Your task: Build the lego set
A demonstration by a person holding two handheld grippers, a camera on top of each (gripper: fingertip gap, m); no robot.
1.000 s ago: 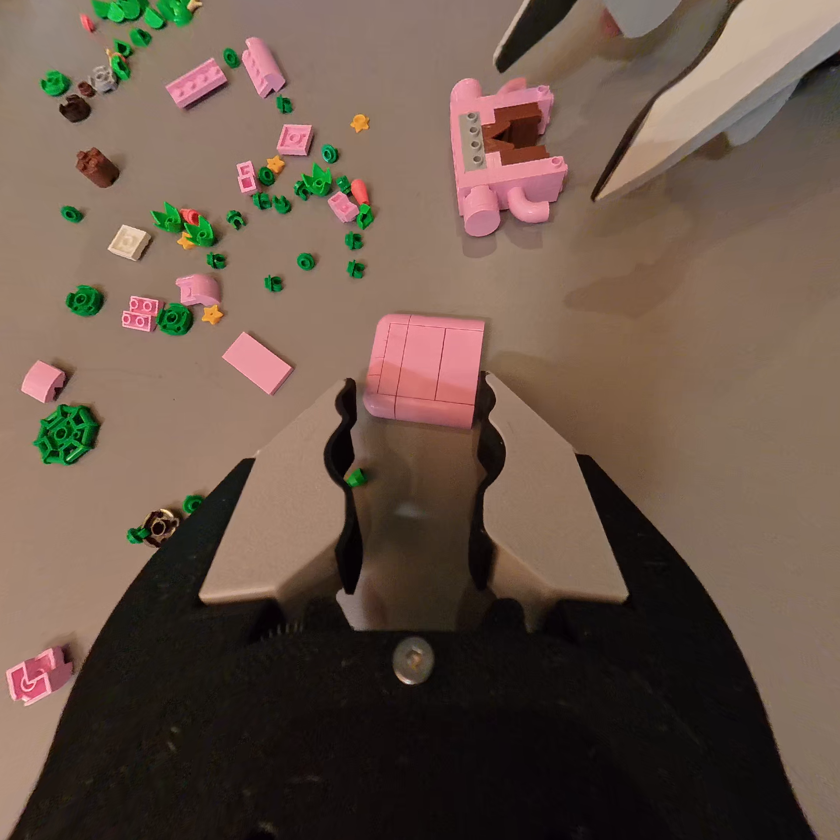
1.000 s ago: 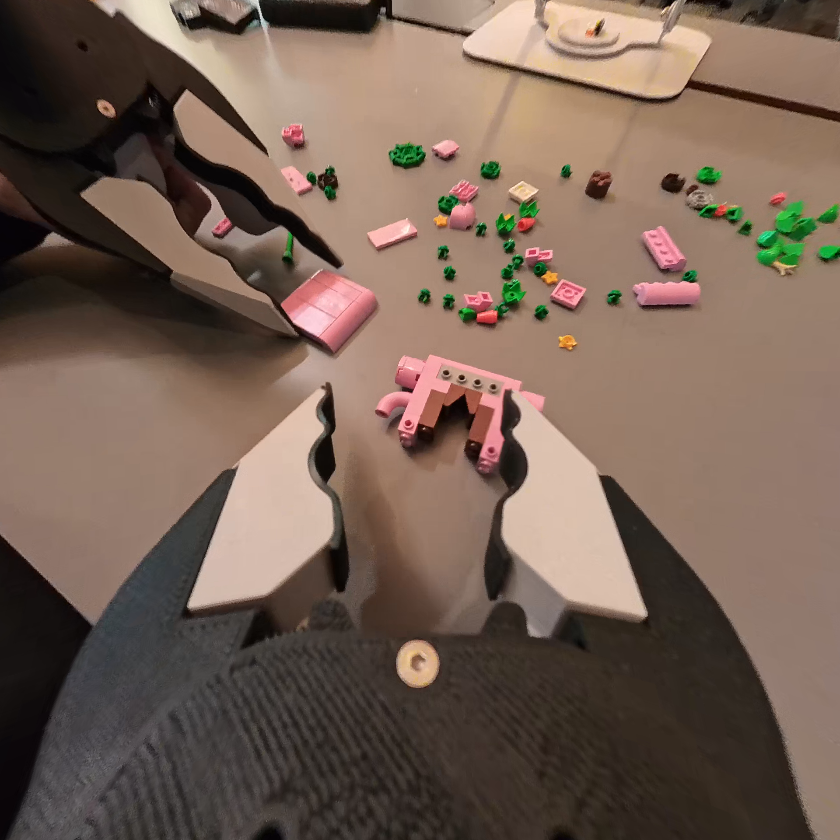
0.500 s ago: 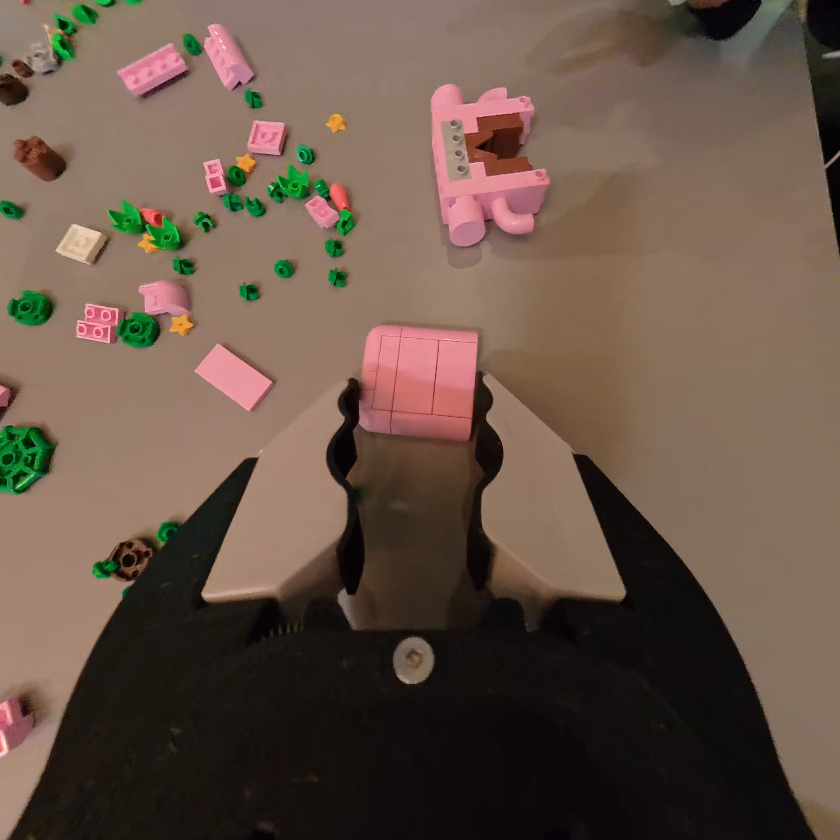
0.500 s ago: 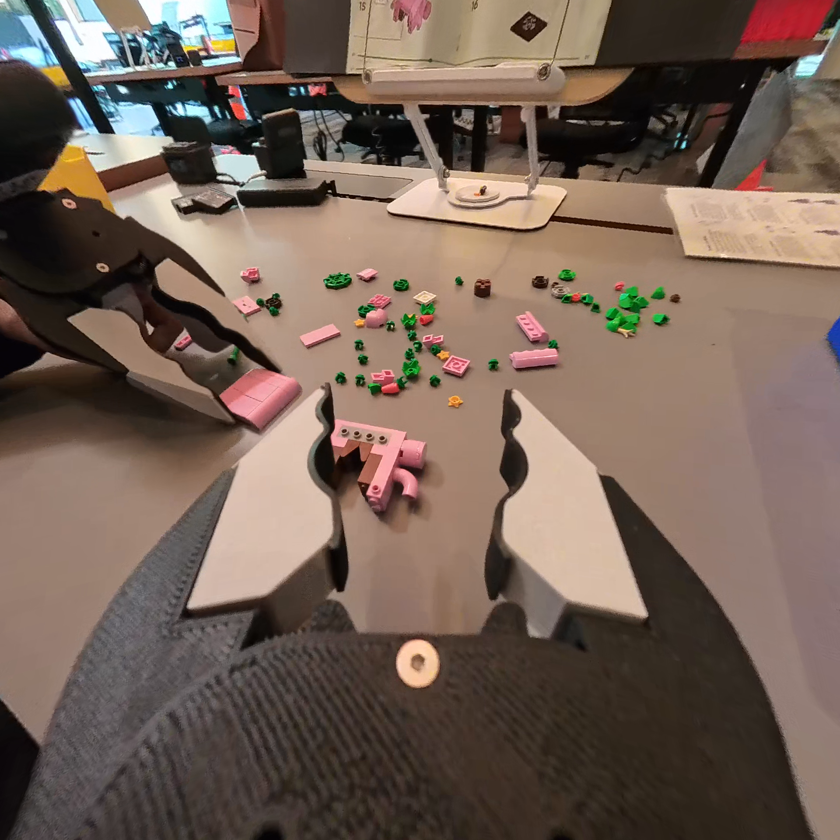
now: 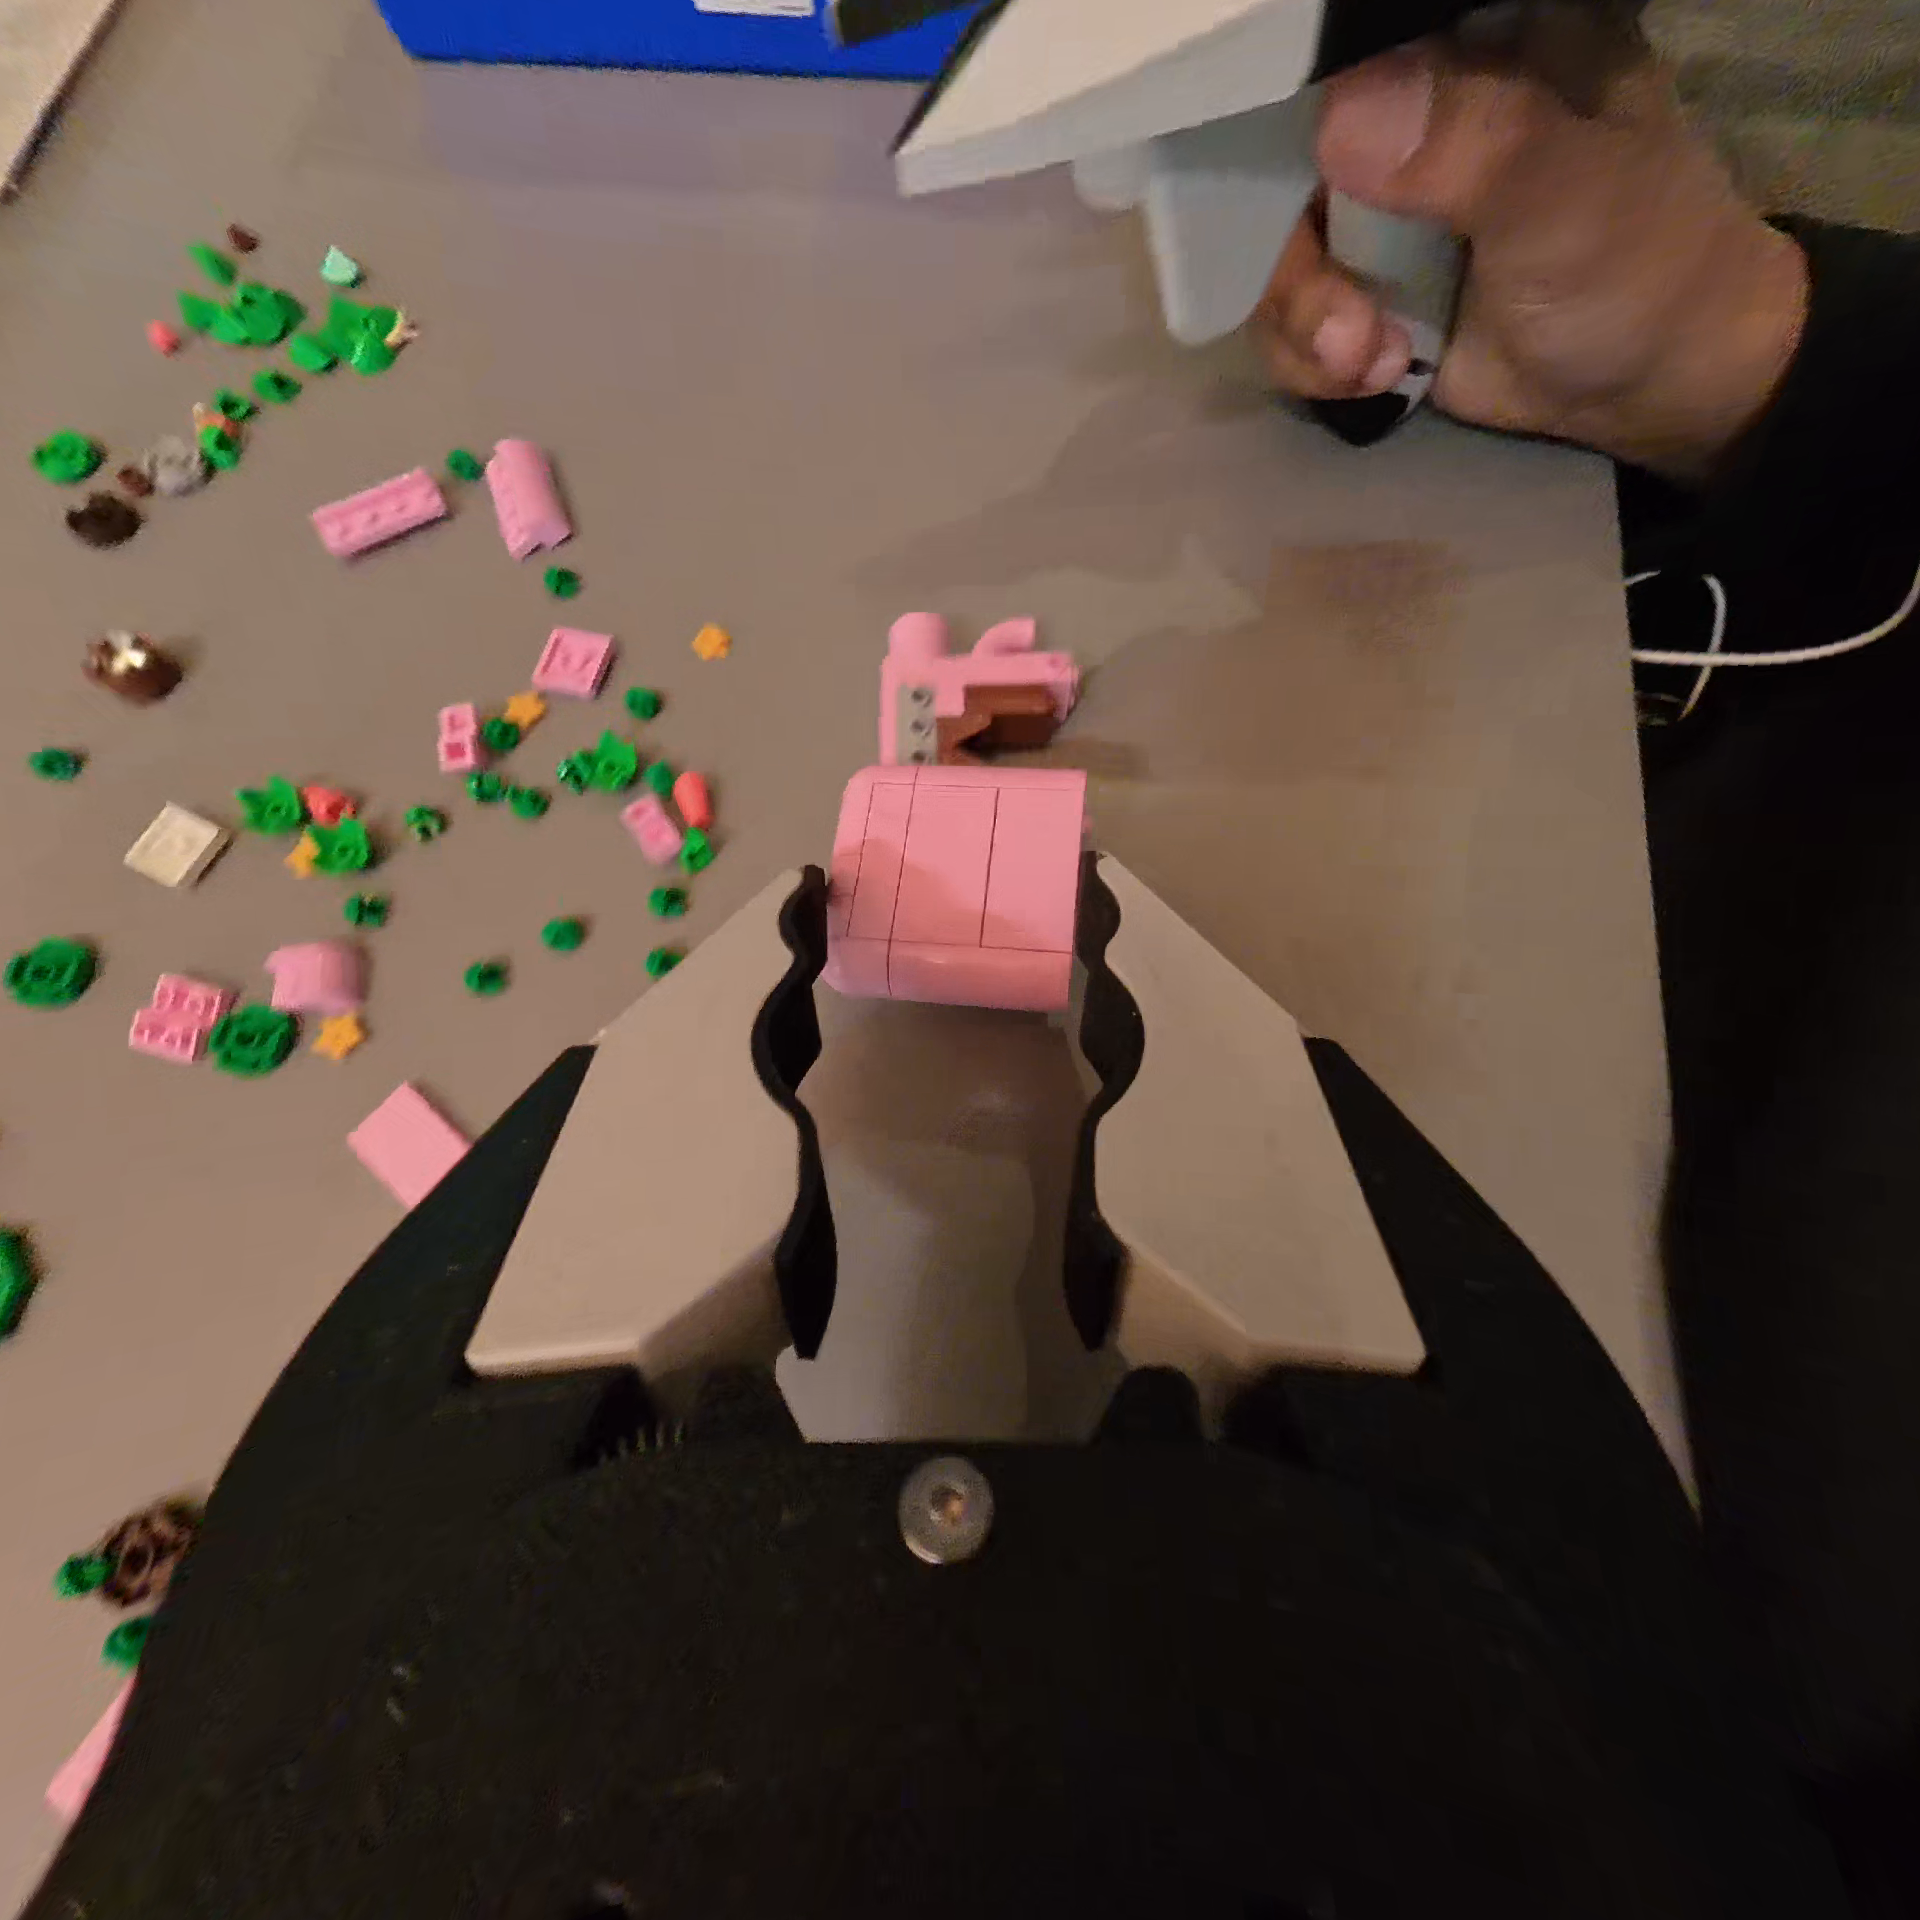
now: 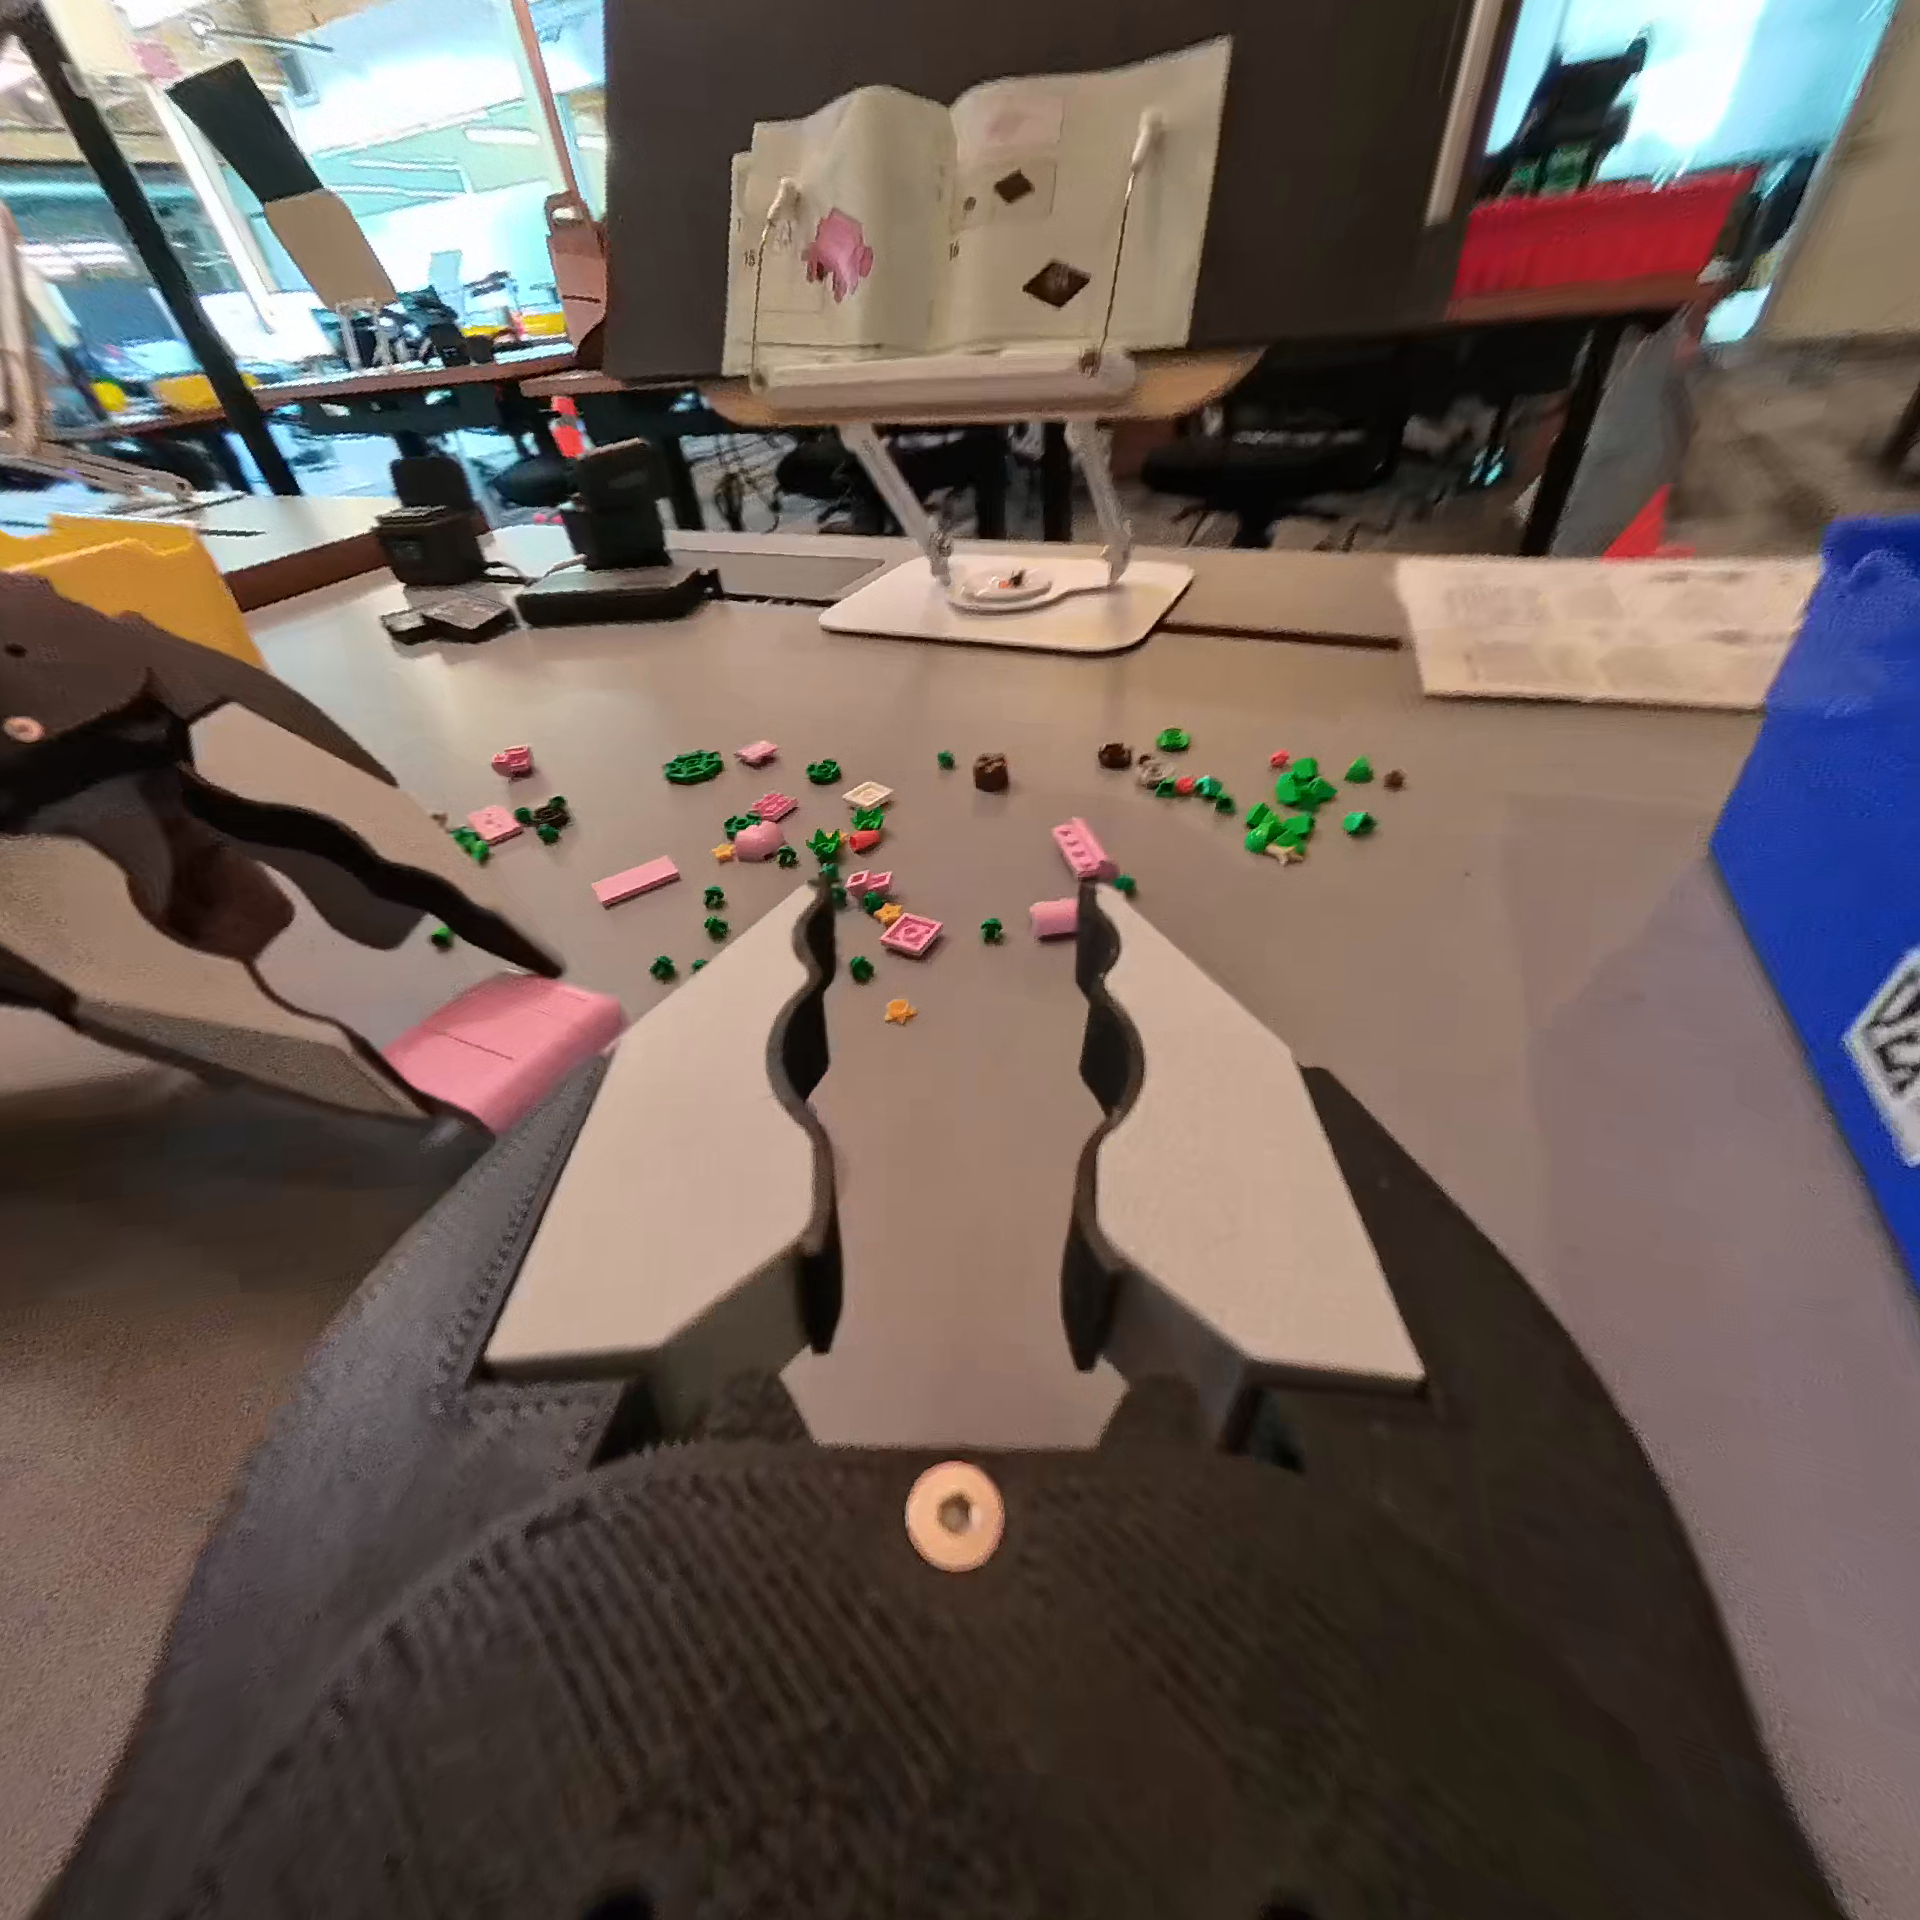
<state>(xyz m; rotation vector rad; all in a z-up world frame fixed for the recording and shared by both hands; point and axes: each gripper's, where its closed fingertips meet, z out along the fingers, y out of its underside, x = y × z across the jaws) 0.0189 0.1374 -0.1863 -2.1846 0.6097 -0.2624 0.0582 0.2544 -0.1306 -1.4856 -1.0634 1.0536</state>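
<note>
Now, counting what lies before me: two pink assemblies and a loose scatter of small pieces too many and too blurred to number. My left tongs (image 5: 954,894) are closed part-way onto the pink curved block (image 5: 956,883), its smooth tiled top facing up, one fingertip touching each side. Just beyond it on the grey bench (image 5: 1299,831) sits the pink-and-brown partial build (image 5: 971,691), partly hidden behind the block. To the left spread the loose pieces: one white tile (image 5: 177,844), one flat pink tile (image 5: 407,1141), one long pink plate (image 5: 379,511), one rounded pink brick (image 5: 528,497), several brown studs and many green bits (the far ones are smeared).

My right tongs (image 6: 954,909) stand open with nothing between them, raised over the bench and aimed at the scatter; the left wrist view shows them at the upper right, gripped by my right hand (image 5: 1558,249). Ahead stands one open instruction booklet (image 6: 966,229) on a white stand (image 6: 1003,608), one sheet of paper (image 6: 1600,634) to its right, and one blue box (image 6: 1829,883) at the right edge. One white cable (image 5: 1766,644) hangs past the bench edge.
</note>
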